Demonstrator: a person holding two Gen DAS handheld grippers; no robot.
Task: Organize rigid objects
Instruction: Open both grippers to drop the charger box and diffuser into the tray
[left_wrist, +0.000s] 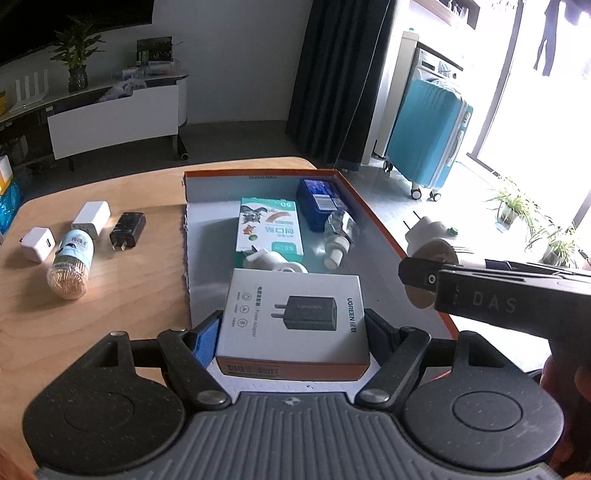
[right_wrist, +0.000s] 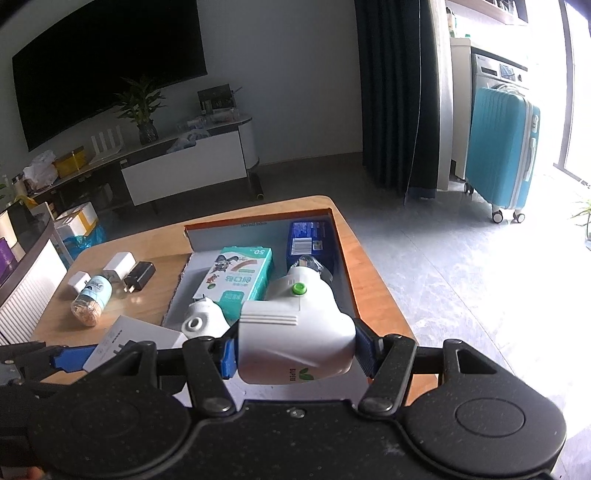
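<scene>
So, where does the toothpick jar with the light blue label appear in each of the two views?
Left wrist view: the toothpick jar lies on its side at centre-left, on the wooden table.
Right wrist view: the jar lies at left, smaller.
Shared landmark: the black charger just right of it, with the orange-rimmed box beyond.

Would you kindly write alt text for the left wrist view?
The left gripper holds a white UGREEN adapter box over the near end of an open orange-edged box already holding packages. Chargers and a toothpick jar lie on the wooden table to its left.
</scene>
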